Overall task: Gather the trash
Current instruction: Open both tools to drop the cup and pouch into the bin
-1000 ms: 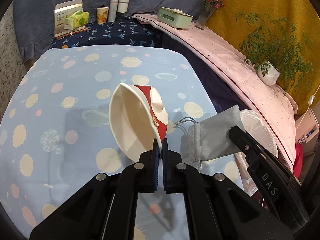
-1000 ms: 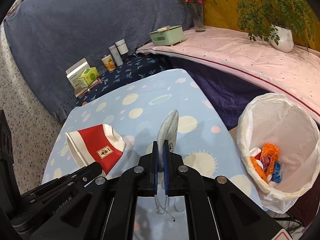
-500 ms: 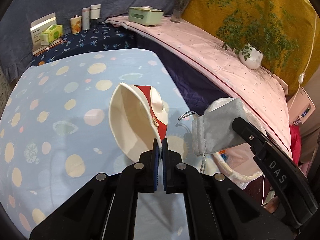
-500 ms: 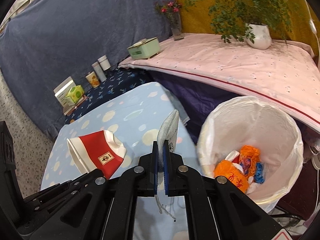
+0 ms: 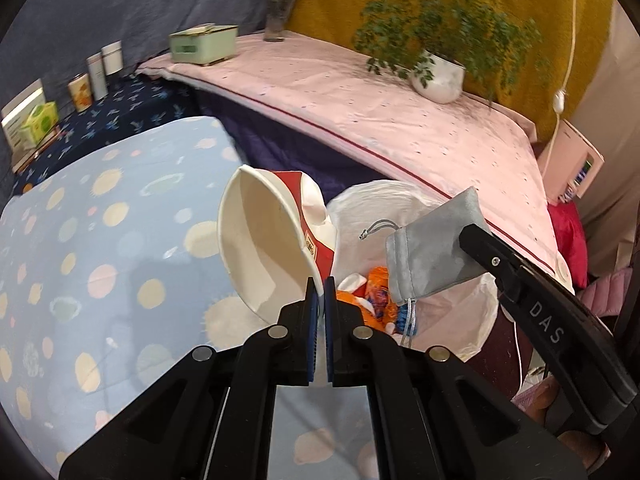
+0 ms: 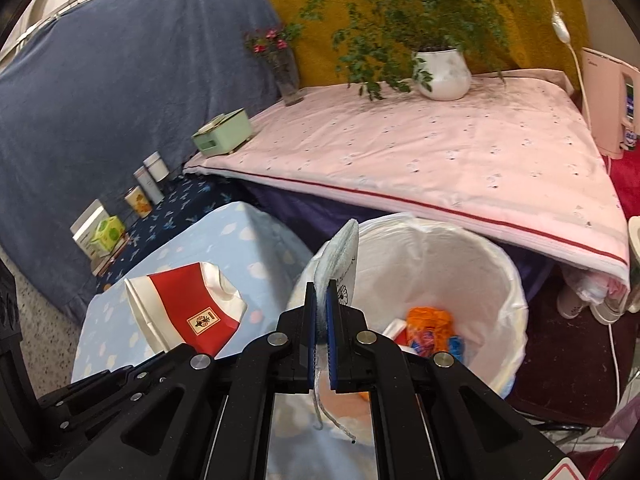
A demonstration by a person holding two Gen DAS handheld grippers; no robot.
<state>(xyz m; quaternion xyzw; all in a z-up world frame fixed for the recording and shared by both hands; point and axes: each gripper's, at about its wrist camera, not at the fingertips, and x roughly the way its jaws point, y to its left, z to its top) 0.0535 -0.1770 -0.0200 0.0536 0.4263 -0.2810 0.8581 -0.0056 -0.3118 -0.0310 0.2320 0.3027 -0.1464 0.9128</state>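
— Blue planet-print tablecloth (image 5: pixel 120 240) ends just left of the white-lined round trash bin (image 6: pixel 508 280)?
— Yes. The right gripper (image 6: pixel 320 320), clamped on the grey drawstring fabric pouch (image 6: pixel 340 256), is nearer, over the rim; pouch upright.
— And the left gripper (image 5: pixel 319 292)?
— Pinching the crushed red-and-white paper cup (image 5: pixel 272 240) by its rim, at the bin's left edge. Nothing blocks the drop.

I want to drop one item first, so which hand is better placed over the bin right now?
Right, probably. The right tool holds the grey drawstring pouch at the white-lined bin rim. The left tool holds the crushed red and white paper cup mostly over the blue spotted cloth.
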